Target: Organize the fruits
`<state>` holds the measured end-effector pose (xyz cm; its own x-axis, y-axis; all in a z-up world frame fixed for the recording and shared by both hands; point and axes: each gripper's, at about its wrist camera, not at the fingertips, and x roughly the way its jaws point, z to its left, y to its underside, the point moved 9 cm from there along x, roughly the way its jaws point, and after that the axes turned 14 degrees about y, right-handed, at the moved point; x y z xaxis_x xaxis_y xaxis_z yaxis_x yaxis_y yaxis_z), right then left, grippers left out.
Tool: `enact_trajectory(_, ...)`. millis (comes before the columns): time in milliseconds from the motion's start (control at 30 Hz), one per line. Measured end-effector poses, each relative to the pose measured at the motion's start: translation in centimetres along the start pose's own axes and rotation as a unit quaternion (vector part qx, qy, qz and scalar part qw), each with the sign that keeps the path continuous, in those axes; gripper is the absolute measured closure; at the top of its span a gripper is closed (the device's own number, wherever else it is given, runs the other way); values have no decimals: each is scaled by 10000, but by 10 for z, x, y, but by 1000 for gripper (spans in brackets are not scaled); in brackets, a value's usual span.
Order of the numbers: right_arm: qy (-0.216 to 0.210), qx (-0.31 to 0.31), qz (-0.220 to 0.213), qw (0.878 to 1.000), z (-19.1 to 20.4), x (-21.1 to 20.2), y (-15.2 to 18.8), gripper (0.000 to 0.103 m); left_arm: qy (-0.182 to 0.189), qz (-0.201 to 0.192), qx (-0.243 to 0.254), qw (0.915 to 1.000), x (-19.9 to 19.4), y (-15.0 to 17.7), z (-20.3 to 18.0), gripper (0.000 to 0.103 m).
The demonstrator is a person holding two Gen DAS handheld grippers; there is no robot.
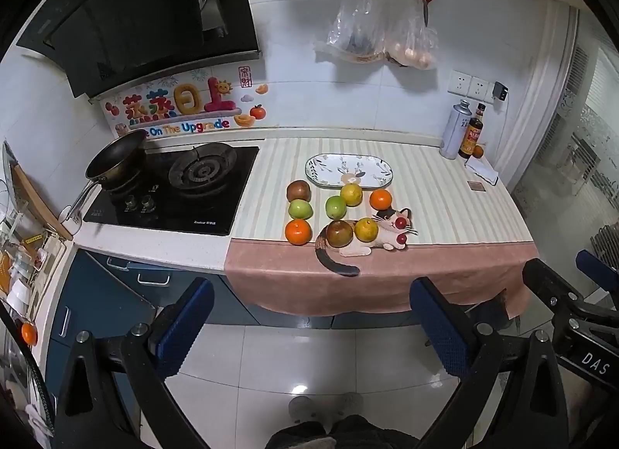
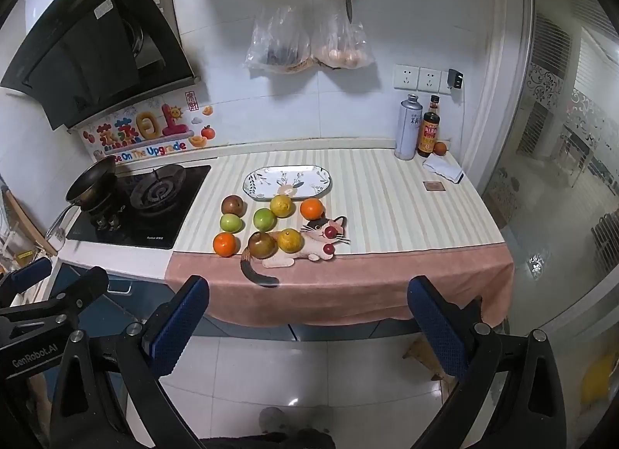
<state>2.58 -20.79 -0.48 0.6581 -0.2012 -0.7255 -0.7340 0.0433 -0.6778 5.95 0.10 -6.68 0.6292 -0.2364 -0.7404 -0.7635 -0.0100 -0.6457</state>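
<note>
Blue-padded left claw (image 1: 309,327) and right claw (image 2: 307,323) are held spread, empty, short of the counter. Fruits (image 1: 336,215) are clustered ahead of both, plate (image 1: 349,170) just beyond them, presumably set as the destination; nothing placed yet.

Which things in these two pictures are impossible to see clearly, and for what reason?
- Dark contents of the left hanging bag: both views, crumpled plastic blurs them.
- Small orange fruit: mostly behind the sauce bottle.
- Bottle labels: too small.
- Cat design: body covered by fruits.
</note>
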Motion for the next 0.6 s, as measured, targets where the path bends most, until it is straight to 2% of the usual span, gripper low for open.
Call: enact_trajectory(600, 3, -7, 1, 10000, 0, -1, 1, 0, -43, -65, 14, 10000, -11, -7, 8, 0)
